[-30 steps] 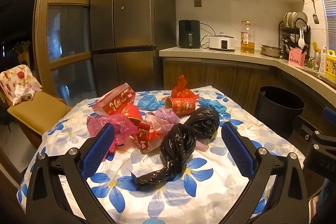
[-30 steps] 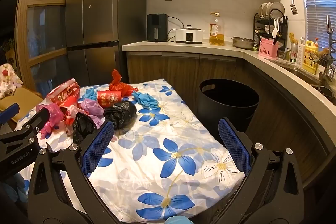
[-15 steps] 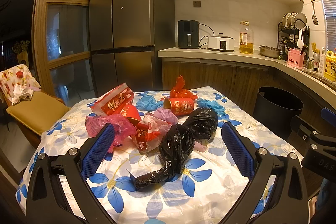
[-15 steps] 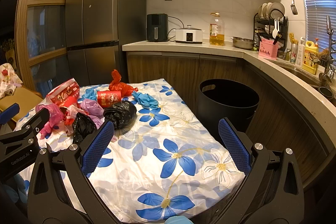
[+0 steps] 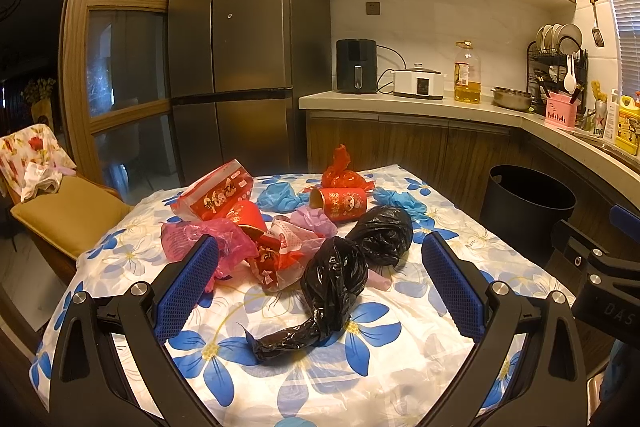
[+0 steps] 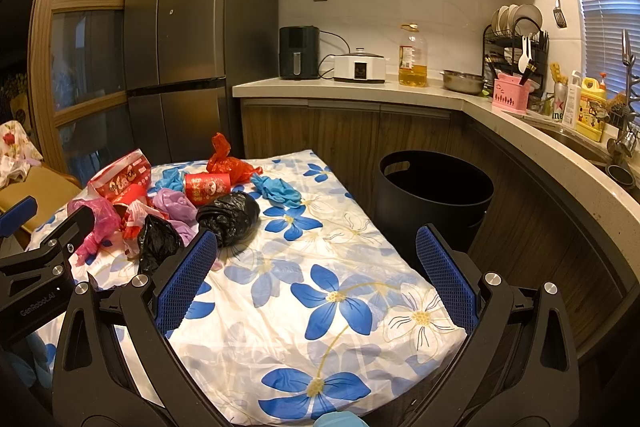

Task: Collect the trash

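A: Where are your left tongs (image 5: 320,279)?
B: Low in the left wrist view, spread wide and holding nothing. Between your blue pads (image 5: 186,287) lies a black bag (image 5: 334,277) with a twisted tail pointing to the lower left of the frame.

A: And the rest of the trash?
B: It sits on the flowered bench (image 5: 380,359), in the middle of the frame. You see a second black bag (image 5: 382,233) just behind the first, a red cup (image 5: 340,203) on its side, a red wrapper (image 5: 218,195) at the upper left of the heap, a pink bag (image 5: 200,237) at the left, a knotted red bag (image 5: 342,173) at the back, and blue gloves (image 5: 400,199) towards the right.

A: Your right tongs (image 6: 316,271)?
B: Also wide apart and empty, low in the right wrist view over bare cloth. The heap lies at the left of that frame.

A: The bin?
B: A black bin (image 6: 434,195) stands on the floor beside the bench, right of centre in the right wrist view.
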{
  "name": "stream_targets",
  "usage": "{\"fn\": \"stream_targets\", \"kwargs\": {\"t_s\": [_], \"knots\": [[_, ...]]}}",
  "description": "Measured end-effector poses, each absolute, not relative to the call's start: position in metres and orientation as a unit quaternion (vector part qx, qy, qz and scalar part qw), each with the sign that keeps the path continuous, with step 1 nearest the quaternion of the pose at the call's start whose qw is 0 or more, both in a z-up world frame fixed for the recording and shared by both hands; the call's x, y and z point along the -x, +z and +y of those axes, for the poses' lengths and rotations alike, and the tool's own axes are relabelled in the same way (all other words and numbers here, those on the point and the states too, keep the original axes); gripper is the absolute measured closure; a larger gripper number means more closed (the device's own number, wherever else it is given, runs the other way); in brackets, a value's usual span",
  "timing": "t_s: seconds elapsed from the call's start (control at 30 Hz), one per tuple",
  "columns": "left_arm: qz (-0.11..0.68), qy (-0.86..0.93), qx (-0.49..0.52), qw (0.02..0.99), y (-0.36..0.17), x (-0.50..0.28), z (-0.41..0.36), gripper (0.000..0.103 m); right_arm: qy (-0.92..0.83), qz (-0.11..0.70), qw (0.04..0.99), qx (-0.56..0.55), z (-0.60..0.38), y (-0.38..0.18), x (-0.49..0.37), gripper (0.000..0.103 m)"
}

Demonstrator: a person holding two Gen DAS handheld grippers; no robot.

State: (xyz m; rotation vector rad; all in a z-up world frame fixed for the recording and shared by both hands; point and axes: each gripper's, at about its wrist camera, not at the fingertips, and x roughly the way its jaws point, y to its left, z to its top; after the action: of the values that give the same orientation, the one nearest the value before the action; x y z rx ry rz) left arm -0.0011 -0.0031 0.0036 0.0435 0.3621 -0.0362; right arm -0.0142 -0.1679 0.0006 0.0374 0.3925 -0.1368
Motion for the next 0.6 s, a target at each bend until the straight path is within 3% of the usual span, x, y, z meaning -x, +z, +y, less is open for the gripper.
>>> {"fn": "stream_targets", "kwargs": {"t_s": [0.6], "knots": [[0.179, -0.022, -0.02, 0.983, 0.0034, 0.0011, -0.0029, 0.005, -0.068, 0.195, 0.978, -0.017, -0.1668, -0.0009, 0.0144, 0.005]]}}
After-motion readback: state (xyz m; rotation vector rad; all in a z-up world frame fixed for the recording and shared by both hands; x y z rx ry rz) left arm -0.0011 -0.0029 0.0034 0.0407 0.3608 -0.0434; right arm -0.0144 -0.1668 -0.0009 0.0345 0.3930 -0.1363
